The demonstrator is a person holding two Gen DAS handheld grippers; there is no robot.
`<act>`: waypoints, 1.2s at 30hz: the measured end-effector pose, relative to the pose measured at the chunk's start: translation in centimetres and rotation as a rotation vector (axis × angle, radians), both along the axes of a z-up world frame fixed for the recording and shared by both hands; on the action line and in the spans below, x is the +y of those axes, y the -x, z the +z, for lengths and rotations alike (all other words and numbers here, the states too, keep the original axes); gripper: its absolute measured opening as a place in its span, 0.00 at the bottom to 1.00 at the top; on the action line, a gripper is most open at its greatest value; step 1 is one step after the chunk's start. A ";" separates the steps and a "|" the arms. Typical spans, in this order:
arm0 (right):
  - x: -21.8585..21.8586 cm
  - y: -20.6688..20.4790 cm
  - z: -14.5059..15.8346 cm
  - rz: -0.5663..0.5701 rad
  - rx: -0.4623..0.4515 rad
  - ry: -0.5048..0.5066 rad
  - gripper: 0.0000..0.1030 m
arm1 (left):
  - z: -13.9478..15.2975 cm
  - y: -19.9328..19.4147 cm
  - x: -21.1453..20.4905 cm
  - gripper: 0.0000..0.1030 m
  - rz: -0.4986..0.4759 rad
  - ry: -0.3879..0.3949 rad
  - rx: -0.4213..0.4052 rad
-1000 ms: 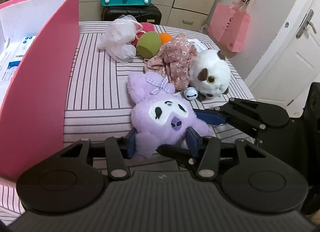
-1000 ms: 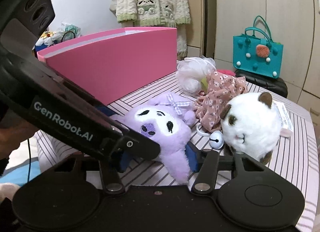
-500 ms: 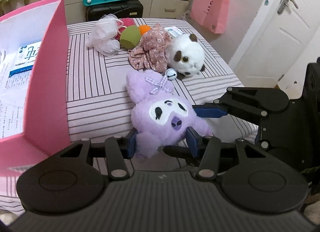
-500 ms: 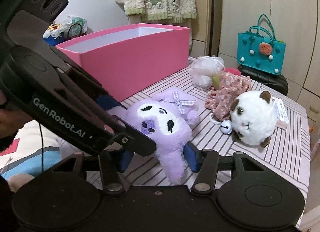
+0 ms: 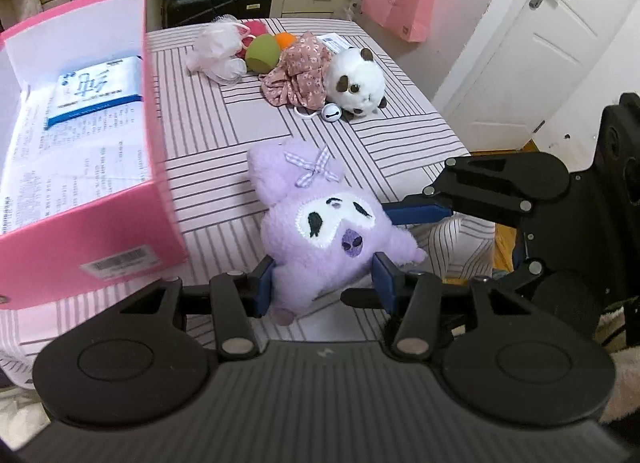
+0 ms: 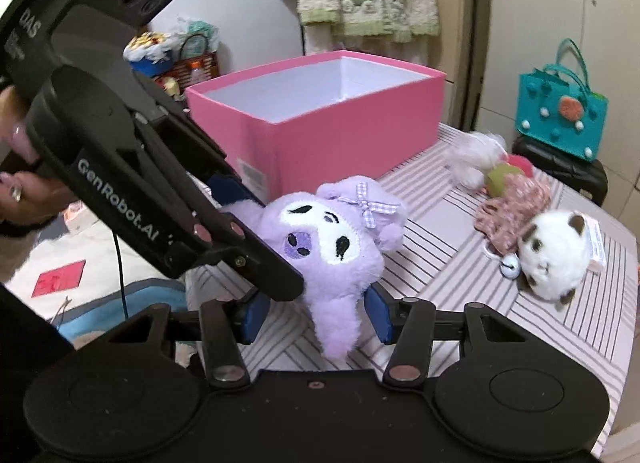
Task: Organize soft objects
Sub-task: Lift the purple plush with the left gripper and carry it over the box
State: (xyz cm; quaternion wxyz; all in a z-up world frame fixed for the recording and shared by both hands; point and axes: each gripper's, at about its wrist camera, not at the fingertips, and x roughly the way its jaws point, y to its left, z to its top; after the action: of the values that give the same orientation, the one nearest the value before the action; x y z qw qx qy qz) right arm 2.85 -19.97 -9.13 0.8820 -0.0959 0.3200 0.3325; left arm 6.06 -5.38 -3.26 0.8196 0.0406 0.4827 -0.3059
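Note:
A purple plush (image 5: pixel 324 227) with a white face and a checked bow hangs above the striped table, held from both sides. My left gripper (image 5: pixel 323 283) is shut on its lower body. My right gripper (image 6: pixel 316 319) is shut on the same purple plush (image 6: pixel 332 247) from the other side. The open pink box (image 5: pixel 80 167) stands to the left, with papers inside; it also shows in the right wrist view (image 6: pixel 320 119). On the far table lie a white-and-brown plush (image 5: pixel 356 81), a floral cloth (image 5: pixel 298 67), a white mesh puff (image 5: pixel 218 53) and a green sponge (image 5: pixel 262 57).
The striped table (image 5: pixel 224 143) ends at the right, with a white door (image 5: pixel 532 47) beyond. A teal bag (image 6: pixel 560 111) sits on a black case behind the table. A small silver bell (image 5: pixel 332 114) lies beside the white plush.
Both grippers have lifted the purple plush up and back from the other toys, toward the table's near edge. The pink box now shows its open inside.

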 end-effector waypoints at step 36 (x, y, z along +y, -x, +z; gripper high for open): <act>13.2 -9.2 7.1 0.096 -0.109 0.030 0.50 | 4.6 -10.1 15.2 0.48 0.263 0.185 -0.078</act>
State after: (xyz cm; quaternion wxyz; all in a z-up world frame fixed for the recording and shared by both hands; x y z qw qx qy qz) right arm 12.08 -6.73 -2.00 0.8796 -0.1423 0.2717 0.3637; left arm 16.18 9.79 1.31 0.8708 -0.0867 0.4217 -0.2375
